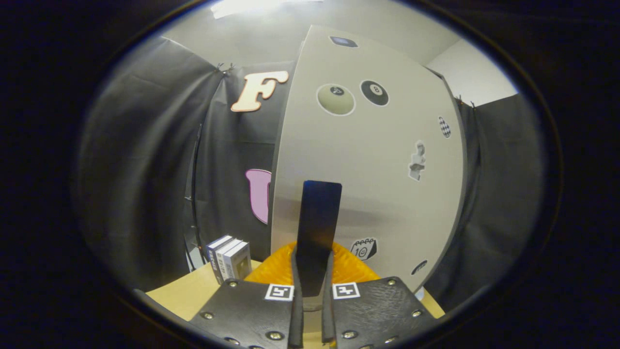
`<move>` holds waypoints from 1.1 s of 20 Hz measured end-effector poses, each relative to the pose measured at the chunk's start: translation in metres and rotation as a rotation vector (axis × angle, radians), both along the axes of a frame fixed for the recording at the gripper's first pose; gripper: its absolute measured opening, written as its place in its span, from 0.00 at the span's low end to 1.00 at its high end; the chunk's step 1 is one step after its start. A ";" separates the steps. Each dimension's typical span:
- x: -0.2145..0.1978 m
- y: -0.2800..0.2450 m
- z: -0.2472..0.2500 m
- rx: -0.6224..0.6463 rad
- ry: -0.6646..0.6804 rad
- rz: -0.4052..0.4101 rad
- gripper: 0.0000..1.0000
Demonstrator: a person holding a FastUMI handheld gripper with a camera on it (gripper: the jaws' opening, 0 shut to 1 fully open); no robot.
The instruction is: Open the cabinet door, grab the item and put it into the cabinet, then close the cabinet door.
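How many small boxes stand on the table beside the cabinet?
3 boxes, upright side by side on the table, beside the cabinet door. More may be hidden. The gripper grips the dark handle.

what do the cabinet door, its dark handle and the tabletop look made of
Cabinet door: likely painted or laminated board, smooth matte off-white with stickers stuck flat on it.
Dark handle: flat black strip with a faint sheen, metal or plastic; the gripper's jaws are closed on it.
Tabletop: pale wood-look surface, possibly laminate.

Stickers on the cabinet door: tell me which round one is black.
The eight-ball sticker, the right one of the upper pair on the cabinet door; the ball sticker beside it is cream.
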State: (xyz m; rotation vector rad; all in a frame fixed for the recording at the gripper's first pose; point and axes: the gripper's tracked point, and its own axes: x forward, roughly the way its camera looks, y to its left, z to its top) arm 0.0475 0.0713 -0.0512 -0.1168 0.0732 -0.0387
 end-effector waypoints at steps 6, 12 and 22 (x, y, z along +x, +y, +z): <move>-0.037 -0.020 0.005 0.011 0.011 -0.012 0.15; -0.072 -0.042 0.010 0.025 0.027 -0.039 0.15; -0.124 -0.090 0.017 0.029 0.050 -0.146 0.14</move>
